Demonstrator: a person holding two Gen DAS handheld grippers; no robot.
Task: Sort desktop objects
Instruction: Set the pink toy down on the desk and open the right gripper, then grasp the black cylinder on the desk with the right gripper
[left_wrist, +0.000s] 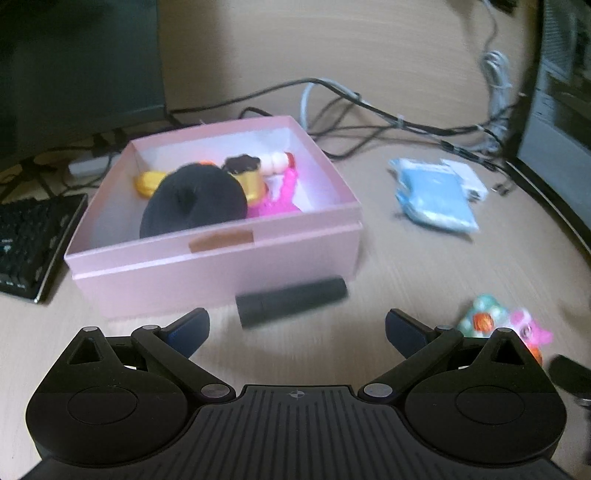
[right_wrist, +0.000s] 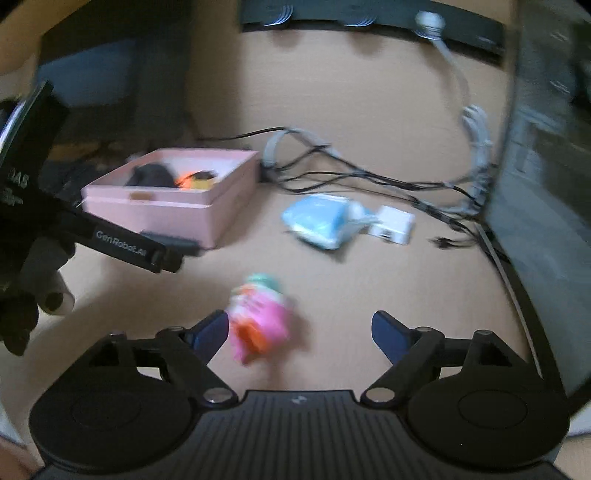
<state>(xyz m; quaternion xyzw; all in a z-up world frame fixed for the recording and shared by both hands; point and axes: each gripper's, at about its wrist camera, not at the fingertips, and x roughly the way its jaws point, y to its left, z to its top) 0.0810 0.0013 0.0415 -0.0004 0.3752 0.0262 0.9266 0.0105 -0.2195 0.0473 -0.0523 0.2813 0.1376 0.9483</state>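
Pink box (left_wrist: 221, 254) sits toward the desk's (left_wrist: 369, 350) left side beside a black keyboard (left_wrist: 33, 243), open-topped and holding a black round pouch (left_wrist: 195, 205), a yellow item, a gold-banded piece and a pink toy. Just in front of its near wall a dark cylinder (left_wrist: 291, 301) lies flat, long axis left to right, ahead of the left gripper (left_wrist: 297, 328), whose fingers stand wide apart and empty. Farther right lie a blue packet (left_wrist: 432, 195) and a pink-and-teal toy (right_wrist: 258, 321), blurred, between the right gripper's (right_wrist: 299, 334) spread fingers, close to the left one, contact unclear.

Left tongs (left_wrist: 297, 326) and right tongs (right_wrist: 300, 332), both wide apart, empty.
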